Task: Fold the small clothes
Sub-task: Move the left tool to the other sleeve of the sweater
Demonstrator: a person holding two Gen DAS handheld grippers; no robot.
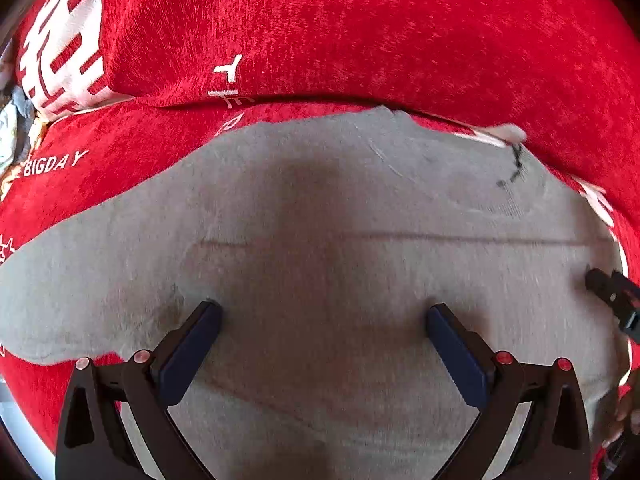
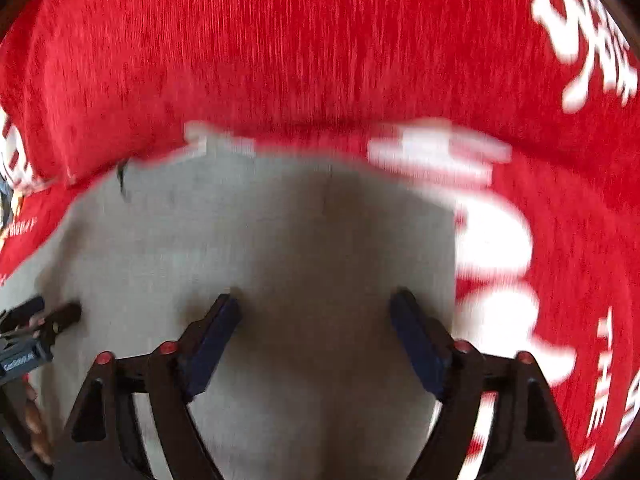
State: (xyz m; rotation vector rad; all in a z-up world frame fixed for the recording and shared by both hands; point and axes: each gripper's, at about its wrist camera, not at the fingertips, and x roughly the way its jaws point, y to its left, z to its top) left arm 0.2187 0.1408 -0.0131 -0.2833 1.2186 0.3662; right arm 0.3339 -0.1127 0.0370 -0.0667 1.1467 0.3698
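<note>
Two grippers over grey garment point(image 1: 320, 220), spread flat on red cover point(image 1: 360, 32) with white lettering. Left gripper point(image 1: 323, 316) jaws released, wide apart, nothing between, pointing steeply down at cloth. Right gripper point(image 2: 316, 308) likewise released, empty, near garment's right edge. Right view blurred.

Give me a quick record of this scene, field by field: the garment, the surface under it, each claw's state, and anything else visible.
garment: grey garment, spread flat, a seam line running across it
surface: red cover with white lettering
left claw: open, pointing down over the garment, nothing between its fingers
right claw: open, over the garment near its right edge, nothing gripped
cross view: the right claw's tips show at the right edge of the left wrist view
image quality: right wrist view blurred
</note>
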